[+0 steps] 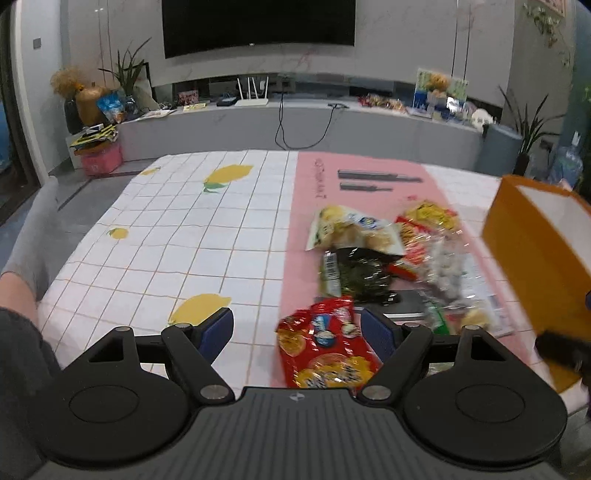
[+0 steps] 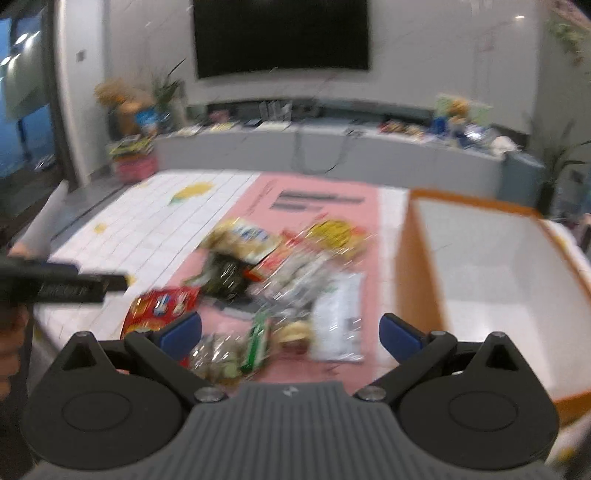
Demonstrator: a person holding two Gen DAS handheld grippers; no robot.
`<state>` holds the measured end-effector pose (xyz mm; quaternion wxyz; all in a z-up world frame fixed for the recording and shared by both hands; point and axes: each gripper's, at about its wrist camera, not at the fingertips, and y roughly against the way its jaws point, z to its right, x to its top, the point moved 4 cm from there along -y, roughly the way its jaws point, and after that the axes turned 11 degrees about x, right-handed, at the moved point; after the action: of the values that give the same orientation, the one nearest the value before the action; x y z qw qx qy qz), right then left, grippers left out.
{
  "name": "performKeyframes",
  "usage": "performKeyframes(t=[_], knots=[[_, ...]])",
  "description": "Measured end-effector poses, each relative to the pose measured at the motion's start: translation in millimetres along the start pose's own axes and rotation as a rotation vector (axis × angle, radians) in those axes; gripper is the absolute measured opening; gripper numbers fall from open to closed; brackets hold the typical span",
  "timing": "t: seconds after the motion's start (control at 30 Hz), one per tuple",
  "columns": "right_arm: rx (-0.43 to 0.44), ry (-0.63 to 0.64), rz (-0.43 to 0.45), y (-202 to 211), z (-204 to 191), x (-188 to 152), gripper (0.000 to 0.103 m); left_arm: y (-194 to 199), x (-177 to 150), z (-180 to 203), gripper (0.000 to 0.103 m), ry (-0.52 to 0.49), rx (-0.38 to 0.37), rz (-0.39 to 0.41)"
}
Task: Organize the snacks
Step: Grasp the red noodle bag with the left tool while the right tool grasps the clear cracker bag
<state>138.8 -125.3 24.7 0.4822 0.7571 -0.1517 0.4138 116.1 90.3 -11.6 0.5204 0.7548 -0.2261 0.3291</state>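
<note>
Lemon-print cloth and a pink mat cover the surface (image 1: 177,236), where snack packets (image 1: 388,258) lie heaped beside an orange box (image 2: 491,280). Both the left gripper (image 1: 297,332) and right gripper (image 2: 290,332) hover with jaws open, holding nothing.

Wall: pale marbled panels (image 1: 406,40), and there's a big dark television (image 1: 258,26) mounted dead centre.
Ledge: a long grey media shelf (image 1: 295,122) below it, carrying a white router (image 1: 253,92), with black cables (image 1: 291,129) hanging down.
Corners: leafy plants (image 1: 127,74) left and right.
Floor: grey, with a pink box (image 1: 101,160) at left.
Window: dark glass (image 1: 11,147) at far left.
Bench: lemon-print grid cloth (image 1: 177,236).
</note>
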Motion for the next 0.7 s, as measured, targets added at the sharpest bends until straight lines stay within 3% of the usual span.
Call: performKeyframes(t=[0.1, 0.17, 0.4, 0.5, 0.6, 0.7], knots=[[0.015, 0.013, -0.038, -28.3, -3.2, -10.1, 0.094, -14.0, 1.7, 1.7, 0.092, -0.050, 0.011, -0.011], [0.013, -0.024, -0.065, -45.2, -0.3, -16.5, 0.083, -26.5, -1.3, 5.6, 0.092, -0.071, -0.007, -0.039], [0.118, -0.119, -0.087, -77.1, -2.0, -25.6, 0.079, -51.1, -14.7, 13.1, 0.092, -0.094, -0.008, -0.120], [0.152, -0.086, -0.105, -86.9, -15.0, -30.0, 0.061, -56.8, -14.3, 12.5, 0.092, -0.099, -0.002, -0.142], [0.120, -0.020, -0.139, -97.5, -28.6, -35.2, 0.064, -55.2, -11.9, 12.1, 0.092, -0.094, 0.000, -0.125], [0.082, -0.041, -0.152, -107.2, -30.2, -37.4, 0.074, -52.5, -12.6, 9.9, 0.092, -0.082, -0.017, -0.127]])
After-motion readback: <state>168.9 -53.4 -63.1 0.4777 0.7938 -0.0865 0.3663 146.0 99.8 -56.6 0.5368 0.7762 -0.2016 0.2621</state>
